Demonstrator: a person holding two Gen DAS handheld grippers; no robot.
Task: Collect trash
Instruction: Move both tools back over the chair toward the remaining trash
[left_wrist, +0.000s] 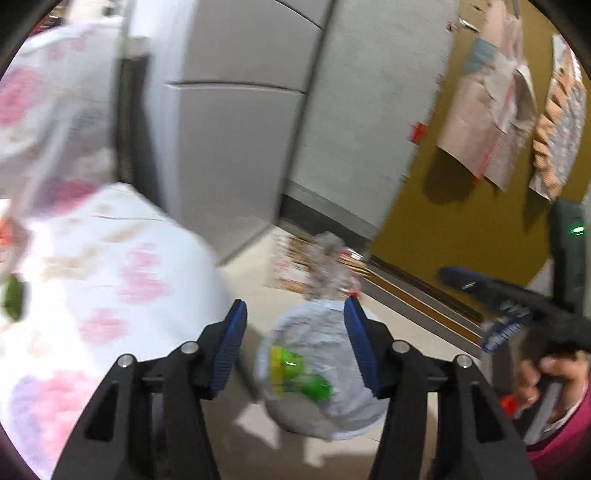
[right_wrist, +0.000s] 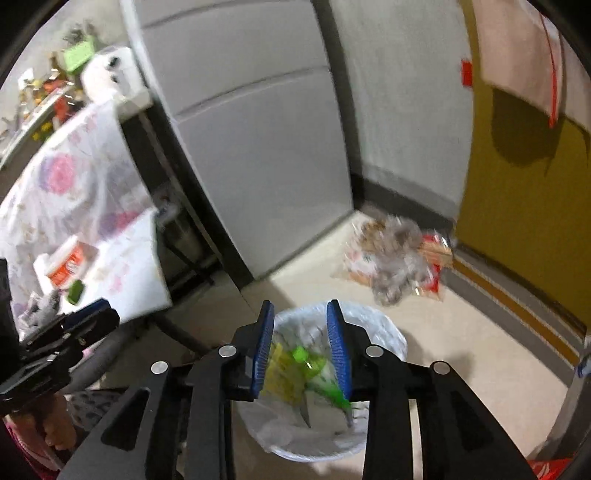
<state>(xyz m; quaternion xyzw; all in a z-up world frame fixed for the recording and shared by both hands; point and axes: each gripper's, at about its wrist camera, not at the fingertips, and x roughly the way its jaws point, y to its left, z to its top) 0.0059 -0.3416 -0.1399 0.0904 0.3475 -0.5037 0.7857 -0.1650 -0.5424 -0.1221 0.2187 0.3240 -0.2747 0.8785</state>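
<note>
A white-lined trash bin (right_wrist: 384, 332) stands on the floor below both grippers, holding green and yellow wrappers (right_wrist: 295, 363). It also shows in the left wrist view (left_wrist: 332, 406). My left gripper (left_wrist: 293, 347) is open and empty above the bin. My right gripper (right_wrist: 300, 345) is open and empty right over the bin's mouth. The right gripper also shows at the right of the left wrist view (left_wrist: 480, 295). A table with a floral cloth (right_wrist: 122, 254) stands to the left, with an orange-and-white cup (right_wrist: 66, 266) and a small green piece (right_wrist: 75, 291) on it.
A grey refrigerator (right_wrist: 258, 147) stands behind the table. A pile of crumpled wrappers and bags (right_wrist: 395, 258) lies on the floor by the yellow wall (right_wrist: 517, 184). Paper hangs on that wall (left_wrist: 487, 110). Cluttered shelves (right_wrist: 55, 85) are at far left.
</note>
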